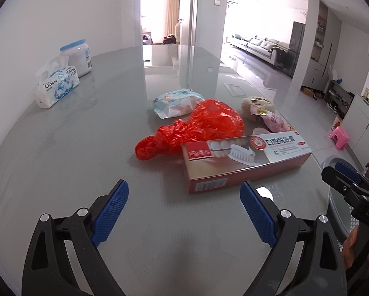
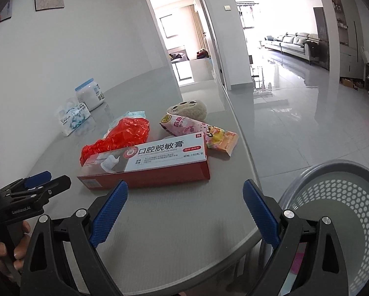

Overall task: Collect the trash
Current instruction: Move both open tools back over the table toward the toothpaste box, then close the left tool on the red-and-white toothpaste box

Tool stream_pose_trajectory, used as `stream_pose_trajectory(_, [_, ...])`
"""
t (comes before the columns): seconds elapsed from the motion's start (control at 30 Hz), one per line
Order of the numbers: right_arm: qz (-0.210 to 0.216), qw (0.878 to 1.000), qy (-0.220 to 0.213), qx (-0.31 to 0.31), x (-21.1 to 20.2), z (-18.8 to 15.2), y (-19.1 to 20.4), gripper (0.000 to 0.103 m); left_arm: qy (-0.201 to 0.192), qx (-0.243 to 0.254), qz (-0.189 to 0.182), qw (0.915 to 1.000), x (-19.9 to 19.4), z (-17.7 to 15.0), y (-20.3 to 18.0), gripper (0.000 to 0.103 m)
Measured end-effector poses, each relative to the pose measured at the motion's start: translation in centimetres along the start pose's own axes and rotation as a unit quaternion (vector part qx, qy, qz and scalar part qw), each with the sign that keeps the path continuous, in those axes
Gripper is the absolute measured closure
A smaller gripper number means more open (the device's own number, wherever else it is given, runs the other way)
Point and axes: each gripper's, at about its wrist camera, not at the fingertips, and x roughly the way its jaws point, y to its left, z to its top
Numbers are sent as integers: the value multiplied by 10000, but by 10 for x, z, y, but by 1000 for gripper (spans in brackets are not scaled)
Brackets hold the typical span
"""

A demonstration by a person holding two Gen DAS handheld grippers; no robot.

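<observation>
A red and white toothpaste box lies on the grey table, just beyond both grippers. Behind it lie a crumpled red plastic bag, a pink snack wrapper, a yellow-orange wrapper and a wet-wipe pack. My left gripper is open and empty over the table. My right gripper is open and empty near the table's right edge. A grey perforated waste basket stands beside the table, right of my right gripper.
A beige loofah-like sponge sits behind the wrappers. A tissue pack and a white jar with a blue lid stand at the far left by the wall. The table's rounded edge runs on the right.
</observation>
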Motion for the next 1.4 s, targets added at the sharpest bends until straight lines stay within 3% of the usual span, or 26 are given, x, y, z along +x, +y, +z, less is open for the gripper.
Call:
stream_pose_trajectory(0.6, [406, 9973, 553, -270, 64, 24, 4, 13, 41, -286, 416, 9987, 4, 2, 32, 13])
stream_pose_trajectory(1.4, [1039, 9904, 627, -657, 32, -17, 80, 13, -242, -661, 675, 9952, -35, -6, 78, 13])
